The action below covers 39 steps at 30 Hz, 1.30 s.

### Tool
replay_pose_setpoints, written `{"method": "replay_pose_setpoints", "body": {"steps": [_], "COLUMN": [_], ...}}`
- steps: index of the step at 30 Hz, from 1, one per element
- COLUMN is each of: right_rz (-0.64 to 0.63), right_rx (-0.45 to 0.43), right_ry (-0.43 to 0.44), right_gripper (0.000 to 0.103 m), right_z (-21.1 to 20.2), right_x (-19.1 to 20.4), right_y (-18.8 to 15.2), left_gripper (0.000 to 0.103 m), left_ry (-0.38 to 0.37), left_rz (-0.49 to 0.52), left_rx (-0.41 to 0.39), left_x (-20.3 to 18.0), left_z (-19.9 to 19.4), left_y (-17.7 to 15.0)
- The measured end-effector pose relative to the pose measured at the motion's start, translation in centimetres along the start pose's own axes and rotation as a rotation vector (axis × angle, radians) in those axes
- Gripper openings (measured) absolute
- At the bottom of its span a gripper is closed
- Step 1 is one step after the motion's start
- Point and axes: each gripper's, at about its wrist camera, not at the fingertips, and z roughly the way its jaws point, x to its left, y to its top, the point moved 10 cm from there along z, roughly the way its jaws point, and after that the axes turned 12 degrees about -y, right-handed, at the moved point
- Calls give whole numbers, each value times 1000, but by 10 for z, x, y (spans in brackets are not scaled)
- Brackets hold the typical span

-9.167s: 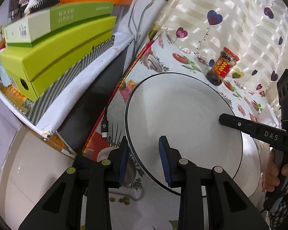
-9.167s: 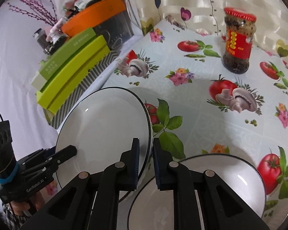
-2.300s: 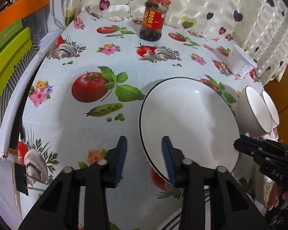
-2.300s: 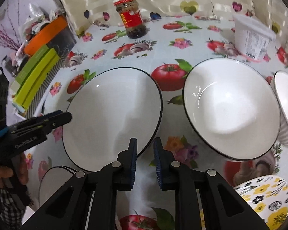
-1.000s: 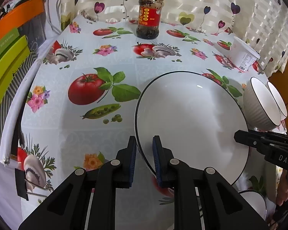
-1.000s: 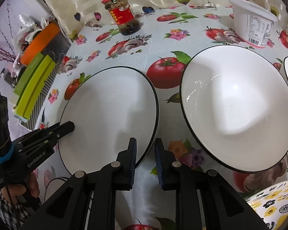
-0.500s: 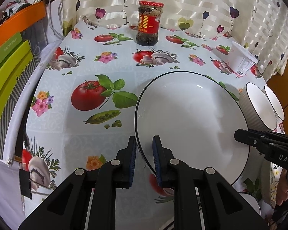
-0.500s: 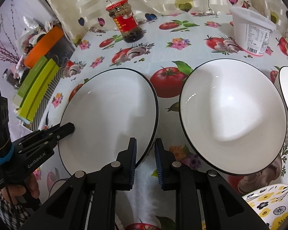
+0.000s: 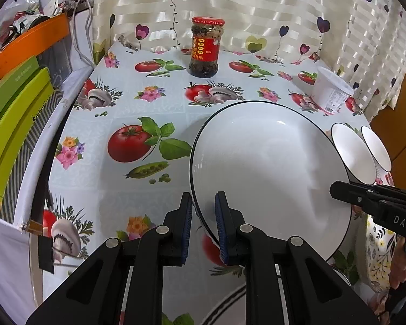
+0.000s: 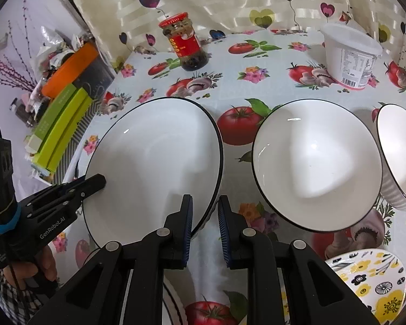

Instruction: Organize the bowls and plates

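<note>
Left to right across the table [image 9: 116, 108], tomato-print cloth.

Far left, off the table edge: green boxes [image 10: 59, 127] w/ an orange lid on top. Not task items.

Left gripper [image 9: 203, 216]: blue pads pinching the near-left rim of the big white plate [image 9: 270, 168], rim sandwiched between them. In the right wrist view its fingers reach the plate's left edge, person's hand [image 10: 40, 268] on the grip below.

Plate itself: wide, shallow, thin black edge line. Sits left of centre on the table side nearest the person, a plain shadow on the cloth under its far edge, so prob. lifted clear. Held at two rim points, roughly opposite.

Right gripper [image 10: 205, 222]: pads pressed onto the plate's right-hand rim, same sort of pinch.

Handling, my read: glazed ceramic, stiff, fairly heavy for its thickness, slick under rubber pads, chips or breaks if dropped or knocked. Rim is the only purchase; two opposite pinches keep it level. One grip alone would let it swing. Keep both hands moving together, no twist.

Right of plate: deep white bowl [image 10: 316, 162], near but apart. Then a ribbed bowl [image 10: 400, 157] at the frame edge; left wrist view shows two such small bowls side by side. Flower-print dish [image 10: 370, 281] nearest the person on the right.

Back row: sauce jar [image 9: 205, 47], white tub [image 9: 331, 94]. Clear of the plate's path for now.
</note>
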Motion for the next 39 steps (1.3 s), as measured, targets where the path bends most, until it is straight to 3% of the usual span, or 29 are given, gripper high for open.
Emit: {"method": "replay_pose_setpoints", "body": {"steps": [16, 39], "right_rz": [-16, -28], "right_rx": [-22, -22], "right_ry": [21, 58], "right_gripper": [18, 18], "right_z": [-32, -67], "right_x": [6, 14], "right_y": [-17, -69], "left_gripper": [18, 18], "left_ry": [-4, 7], "left_rz": [-20, -43], "left_rx": [-39, -81], "left_x": [-14, -30], "left_z": [-31, -70], "left_y": [-19, -69]}}
